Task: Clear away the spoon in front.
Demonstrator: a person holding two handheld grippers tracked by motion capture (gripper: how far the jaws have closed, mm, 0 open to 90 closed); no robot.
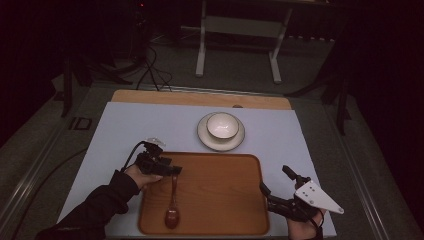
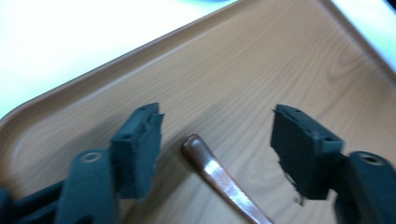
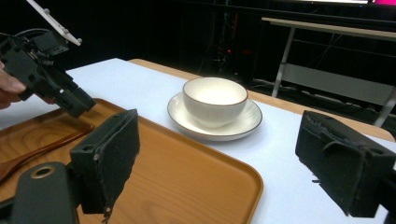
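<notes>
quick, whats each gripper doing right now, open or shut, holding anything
left gripper: open, its pads clear of the spoon handle lying between them on the tray.
right gripper: open, holding nothing.

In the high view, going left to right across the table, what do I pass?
Left gripper → wooden spoon on the tray → bowl on its saucer → right gripper.
</notes>
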